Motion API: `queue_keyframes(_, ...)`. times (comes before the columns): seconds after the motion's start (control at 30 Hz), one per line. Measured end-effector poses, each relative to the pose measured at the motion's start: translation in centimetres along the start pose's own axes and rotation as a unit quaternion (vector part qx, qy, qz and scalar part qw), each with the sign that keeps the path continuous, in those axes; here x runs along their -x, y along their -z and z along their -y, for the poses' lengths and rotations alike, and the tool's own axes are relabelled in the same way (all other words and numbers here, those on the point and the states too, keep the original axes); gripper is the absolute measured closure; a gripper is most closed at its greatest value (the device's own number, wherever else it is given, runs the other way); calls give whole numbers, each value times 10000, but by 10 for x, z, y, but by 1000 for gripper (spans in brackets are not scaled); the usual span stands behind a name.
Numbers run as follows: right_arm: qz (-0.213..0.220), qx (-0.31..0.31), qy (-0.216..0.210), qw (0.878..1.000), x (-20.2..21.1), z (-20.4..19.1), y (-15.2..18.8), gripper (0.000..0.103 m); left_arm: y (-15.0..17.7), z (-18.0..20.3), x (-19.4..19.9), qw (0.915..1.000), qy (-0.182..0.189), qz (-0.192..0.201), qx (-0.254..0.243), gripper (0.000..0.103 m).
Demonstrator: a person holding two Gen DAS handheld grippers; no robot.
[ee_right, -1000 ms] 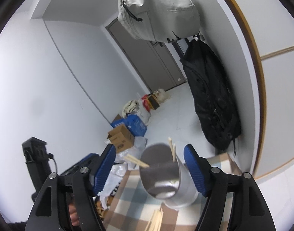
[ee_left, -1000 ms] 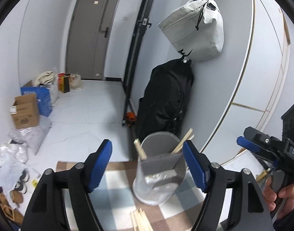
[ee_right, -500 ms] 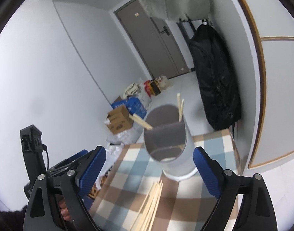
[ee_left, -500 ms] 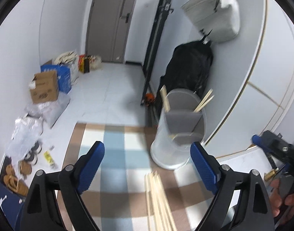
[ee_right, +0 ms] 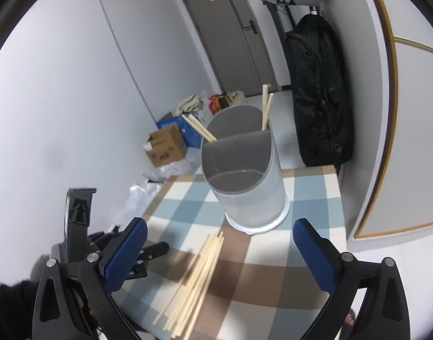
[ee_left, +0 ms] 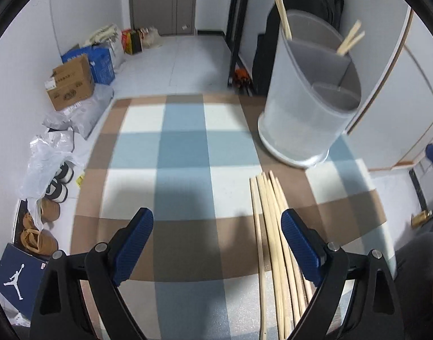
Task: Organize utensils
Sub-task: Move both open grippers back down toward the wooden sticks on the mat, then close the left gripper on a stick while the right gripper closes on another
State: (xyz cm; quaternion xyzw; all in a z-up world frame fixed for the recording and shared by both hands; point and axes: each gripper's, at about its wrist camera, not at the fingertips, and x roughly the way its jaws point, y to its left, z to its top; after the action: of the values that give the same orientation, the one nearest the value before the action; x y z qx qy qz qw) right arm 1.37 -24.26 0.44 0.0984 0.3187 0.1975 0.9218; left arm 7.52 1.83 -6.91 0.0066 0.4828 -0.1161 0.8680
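A bundle of loose wooden chopsticks (ee_left: pixel 270 226) lies on the checkered tablecloth (ee_left: pixel 182 147), beside my left gripper's right finger. My left gripper (ee_left: pixel 216 218) hangs open over the cloth, with nothing between its pads. Behind the bundle stands a grey divided utensil holder (ee_left: pixel 301 119) with two chopstick pairs (ee_left: pixel 283 14) leaning in its back compartment. In the right wrist view, the same bundle (ee_right: pixel 196 272) lies below my right gripper (ee_right: pixel 220 223). Its jaws are opening and hold nothing. The holder (ee_right: pixel 250 192) stands just beyond it.
A black backpack (ee_right: pixel 318 90) hangs on the wall behind the table's far right corner. On the floor to the left are a cardboard box (ee_left: pixel 70 85), plastic bags and shoes (ee_left: pixel 38 226). The cloth's far edge (ee_left: pixel 176 97) drops to the floor.
Both grippers have tipped down toward the table and sunk. The holder has slid up in each view, the loose chopsticks have come into sight, and both pairs of jaws have spread wider.
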Motion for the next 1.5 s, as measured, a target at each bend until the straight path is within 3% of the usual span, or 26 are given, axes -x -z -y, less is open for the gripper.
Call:
queue_keyframes(0.17, 5, 148, 35, 9999, -2, 2, 11, 0, 5, 8, -18, 9985, -334, -326, -285, 14)
queue_keyframes(0.33, -36, -88, 25, 10000, -4, 17, 21, 0, 11, 9, -32, 9962, -494, -635, -343, 14)
queue_keyframes(0.9, 144, -731, -194, 9970, -4, 42, 17, 0, -9, 16, -47, 9926, -713, -855, -485, 15)
queue_keyframes(1.1, 181, -890, -301, 9954, -4, 48, 16, 0, -18, 19, -51, 9924, -608, -908, -573, 36)
queue_keyframes(1.37, 198, -969, -354, 9945, -3, 52, 17, 0, -15, 29, -47, 9934, -79, -969, -613, 98)
queue_keyframes(1.5, 182, -996, -391, 9941, -3, 52, 18, 0, -11, 32, -45, 9936, -82, -902, -678, 102)
